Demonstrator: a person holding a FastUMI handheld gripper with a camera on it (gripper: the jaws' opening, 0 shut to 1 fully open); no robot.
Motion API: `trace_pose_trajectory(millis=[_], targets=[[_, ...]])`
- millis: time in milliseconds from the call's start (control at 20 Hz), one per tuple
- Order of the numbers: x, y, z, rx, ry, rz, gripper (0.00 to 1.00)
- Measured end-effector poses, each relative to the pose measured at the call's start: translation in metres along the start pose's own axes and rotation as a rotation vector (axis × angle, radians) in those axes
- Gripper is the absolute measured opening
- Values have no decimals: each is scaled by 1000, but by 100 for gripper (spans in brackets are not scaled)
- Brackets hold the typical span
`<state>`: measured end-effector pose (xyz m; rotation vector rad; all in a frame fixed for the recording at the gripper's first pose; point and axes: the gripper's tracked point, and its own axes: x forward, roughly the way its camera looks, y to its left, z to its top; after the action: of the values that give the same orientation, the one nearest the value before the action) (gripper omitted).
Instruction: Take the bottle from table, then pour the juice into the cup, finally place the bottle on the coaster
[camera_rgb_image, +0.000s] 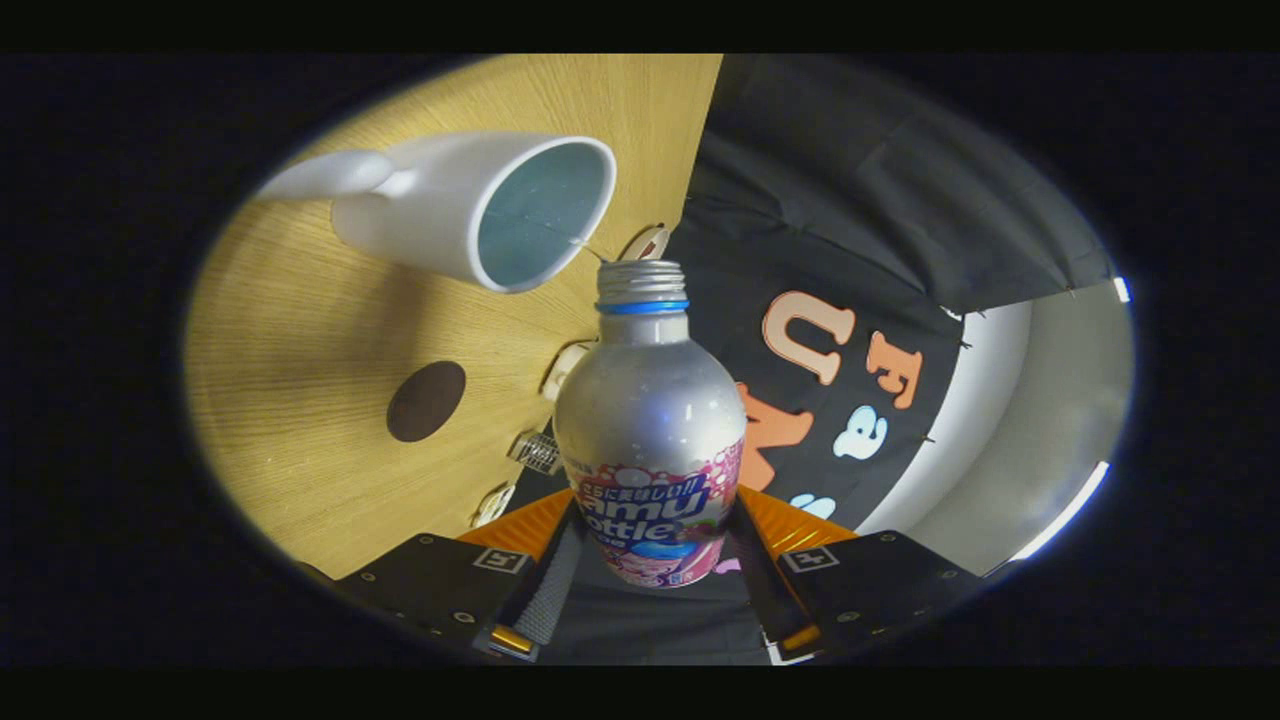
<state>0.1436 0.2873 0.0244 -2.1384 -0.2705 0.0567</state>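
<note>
My gripper (655, 545) is shut on a silver bottle (650, 400) with a pink and blue label; both fingers press on its lower body. The bottle has no cap and a blue ring under its threaded neck. The whole view is rolled to one side, so the bottle is tipped over. Its open mouth points at the rim of a white mug (470, 205) with a pale blue inside, which stands on the wooden table (300, 330) just beyond the neck. A round dark brown coaster (426, 401) lies on the table, beside the bottle's body.
Several small white and patterned tags (538, 450) sit along the table's far edge, where the wood meets the black cloth wall (850, 200). A pale panel (1010, 440) with bright strips shows past the cloth.
</note>
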Motion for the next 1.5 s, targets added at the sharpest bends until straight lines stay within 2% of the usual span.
trace_pose_trajectory(millis=[300,500,650,900,1000,1150,1500], targets=[[-3,13,4,84,-10,43,76],[-1,31,1,212,-5,104,76],[0,53,7,403,-10,203,77],[10,77,2,675,27,294,77],[16,86,0,823,41,339,77],[27,96,-2,1046,68,379,77],[46,114,-3,1453,101,465,77]])
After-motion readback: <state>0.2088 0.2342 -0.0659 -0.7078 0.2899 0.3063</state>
